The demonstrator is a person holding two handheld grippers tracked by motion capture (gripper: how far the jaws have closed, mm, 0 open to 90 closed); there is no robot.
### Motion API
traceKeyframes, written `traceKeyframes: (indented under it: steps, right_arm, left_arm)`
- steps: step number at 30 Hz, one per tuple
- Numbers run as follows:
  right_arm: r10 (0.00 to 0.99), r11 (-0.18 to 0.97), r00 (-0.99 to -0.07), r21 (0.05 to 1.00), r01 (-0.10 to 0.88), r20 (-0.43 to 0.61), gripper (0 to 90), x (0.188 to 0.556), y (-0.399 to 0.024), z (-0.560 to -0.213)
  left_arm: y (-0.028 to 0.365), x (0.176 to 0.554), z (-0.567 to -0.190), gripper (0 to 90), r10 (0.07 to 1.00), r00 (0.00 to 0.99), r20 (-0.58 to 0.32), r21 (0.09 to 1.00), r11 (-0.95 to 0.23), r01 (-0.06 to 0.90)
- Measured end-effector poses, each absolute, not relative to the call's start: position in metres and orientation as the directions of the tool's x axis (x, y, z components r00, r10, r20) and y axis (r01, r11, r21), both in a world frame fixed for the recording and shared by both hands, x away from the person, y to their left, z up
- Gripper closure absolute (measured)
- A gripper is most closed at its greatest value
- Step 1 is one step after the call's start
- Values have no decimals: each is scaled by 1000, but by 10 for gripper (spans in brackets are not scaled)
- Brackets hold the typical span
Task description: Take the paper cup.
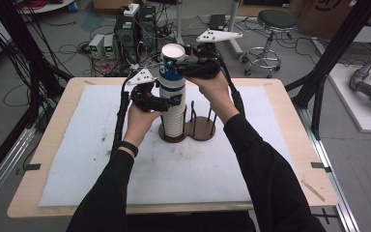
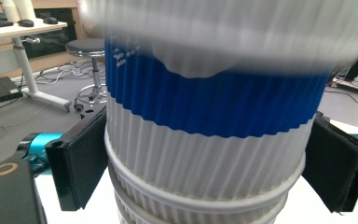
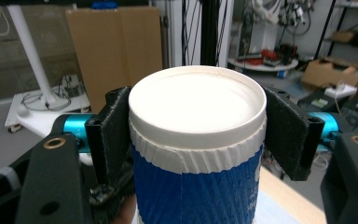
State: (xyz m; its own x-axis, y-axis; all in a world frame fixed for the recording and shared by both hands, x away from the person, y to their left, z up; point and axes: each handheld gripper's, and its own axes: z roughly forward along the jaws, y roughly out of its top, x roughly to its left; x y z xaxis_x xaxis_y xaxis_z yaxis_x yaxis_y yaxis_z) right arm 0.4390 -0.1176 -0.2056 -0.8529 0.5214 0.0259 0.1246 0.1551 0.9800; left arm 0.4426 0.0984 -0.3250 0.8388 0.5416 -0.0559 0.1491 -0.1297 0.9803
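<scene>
Both sleeves [image 1: 251, 159] nearest; right claw [image 3: 196, 126] clamped on top cup [image 3: 198, 154], left claw [image 2: 205, 158] gripping cup stack [image 2: 200, 186] below.

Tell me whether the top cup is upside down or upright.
Upside down. The top cup shows a flat closed base facing up in the right gripper view, and its rolled rim sits at the bottom on the stack.

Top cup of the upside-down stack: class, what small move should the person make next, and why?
Probably lift the right gripper straight up. It is shut on the top cup just below its upturned base, while the left gripper grips the stack lower down, bracing it so one cup slides off.
</scene>
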Motion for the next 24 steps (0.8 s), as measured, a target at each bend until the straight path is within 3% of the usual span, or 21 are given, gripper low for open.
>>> traceKeyframes:
  steps: [17, 24]
  right_arm:
    - [515, 50, -857, 999, 8, -19, 300, 418, -133, -164]
    - [506, 46, -862, 999, 2, -21, 300, 409, -149, -157]
  left_arm:
    - [98, 443, -325, 113, 542, 838, -58, 981, -126, 149]
    - [98, 442, -325, 113, 546, 836, -59, 981, -124, 150]
